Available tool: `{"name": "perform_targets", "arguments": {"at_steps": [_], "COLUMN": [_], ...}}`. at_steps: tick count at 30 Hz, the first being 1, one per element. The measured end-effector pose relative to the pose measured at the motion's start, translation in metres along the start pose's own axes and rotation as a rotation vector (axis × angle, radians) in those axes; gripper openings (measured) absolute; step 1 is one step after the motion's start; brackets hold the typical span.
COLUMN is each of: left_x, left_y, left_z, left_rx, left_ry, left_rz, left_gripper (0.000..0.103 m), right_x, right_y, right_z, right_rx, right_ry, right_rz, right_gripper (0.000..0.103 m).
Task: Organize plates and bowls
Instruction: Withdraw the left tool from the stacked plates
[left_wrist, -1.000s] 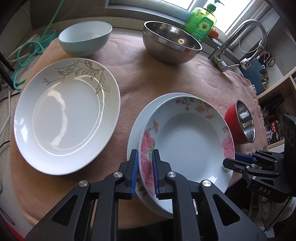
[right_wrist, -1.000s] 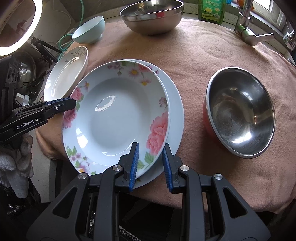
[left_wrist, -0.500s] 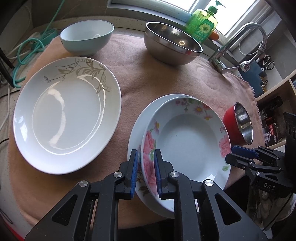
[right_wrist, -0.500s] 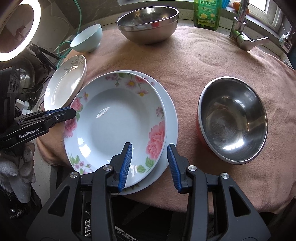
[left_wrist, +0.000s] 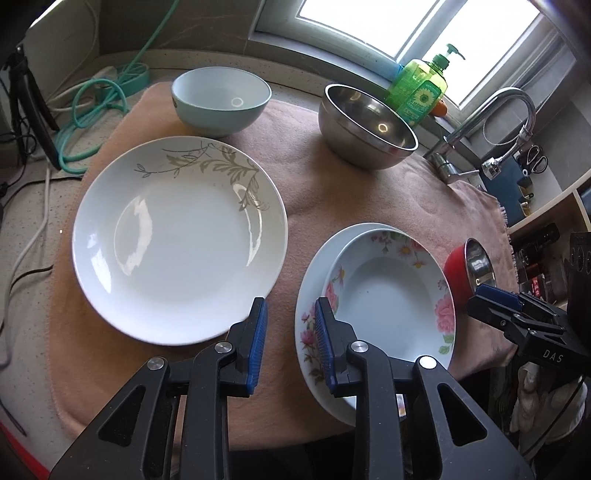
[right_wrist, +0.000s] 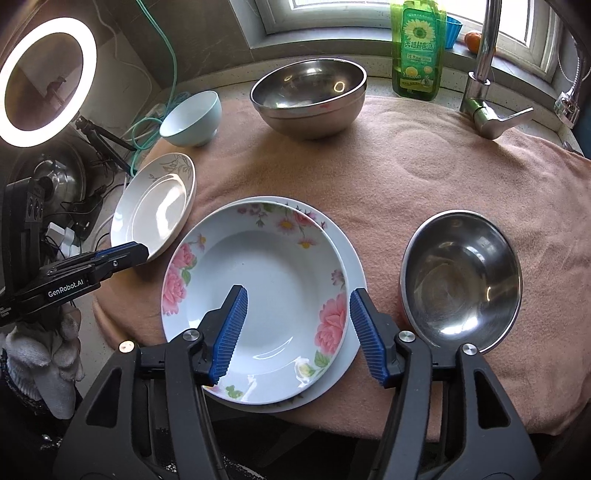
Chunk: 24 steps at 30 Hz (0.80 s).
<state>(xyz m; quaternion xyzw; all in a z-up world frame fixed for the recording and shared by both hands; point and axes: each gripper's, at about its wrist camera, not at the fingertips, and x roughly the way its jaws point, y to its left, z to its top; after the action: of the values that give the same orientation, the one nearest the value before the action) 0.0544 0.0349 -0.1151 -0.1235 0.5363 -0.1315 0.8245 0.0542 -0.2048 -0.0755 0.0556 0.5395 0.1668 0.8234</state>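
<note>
A rose-patterned deep plate (left_wrist: 388, 295) (right_wrist: 266, 291) rests on a plain white plate (left_wrist: 317, 258) (right_wrist: 351, 254) at the towel's near edge. A leaf-patterned white plate (left_wrist: 177, 236) (right_wrist: 155, 206) lies to its left. My left gripper (left_wrist: 290, 339) is open and empty, above the gap between the two plates. My right gripper (right_wrist: 295, 332) is open and empty, above the rose plate's near rim. A pale blue bowl (left_wrist: 221, 98) (right_wrist: 192, 118), a large steel bowl (left_wrist: 365, 125) (right_wrist: 310, 96) and a red-sided steel bowl (left_wrist: 469, 262) (right_wrist: 461, 277) stand apart.
All stand on a pink towel (left_wrist: 332, 192) (right_wrist: 424, 166) over the counter. A green soap bottle (left_wrist: 421, 92) (right_wrist: 417, 48) and a tap (left_wrist: 480, 122) (right_wrist: 484, 66) are at the back. Cables (left_wrist: 92, 110) and a ring light (right_wrist: 44, 81) are at the left.
Both grippers have opened, let go of the rose plate's rim and drawn back and up. The plate now rests on the white plate.
</note>
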Motion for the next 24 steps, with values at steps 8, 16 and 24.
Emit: {"name": "perform_targets", "arguments": {"at_steps": [8, 16, 24], "left_x": [-0.019, -0.031, -0.046], "left_y": [0.025, 0.05, 0.072], "left_z": [0.001, -0.008, -0.015], "left_rx": [-0.066, -0.183, -0.298], "left_ry": [-0.04, -0.059, -0.115], "left_rz": [0.003, 0.035, 0.154], "left_gripper": [0.031, 0.046, 0.047], "right_x": [-0.007, -0.01, -0.01], "right_y": [0.016, 0.028, 0.032], "right_z": [0.01, 0.023, 0.041], "right_rx": [-0.012, -0.049, -0.121], "right_ry": [-0.052, -0.106, -0.097], "right_rz": [0.016, 0.091, 0.041], "right_gripper": [0.072, 0.073, 0.073]}}
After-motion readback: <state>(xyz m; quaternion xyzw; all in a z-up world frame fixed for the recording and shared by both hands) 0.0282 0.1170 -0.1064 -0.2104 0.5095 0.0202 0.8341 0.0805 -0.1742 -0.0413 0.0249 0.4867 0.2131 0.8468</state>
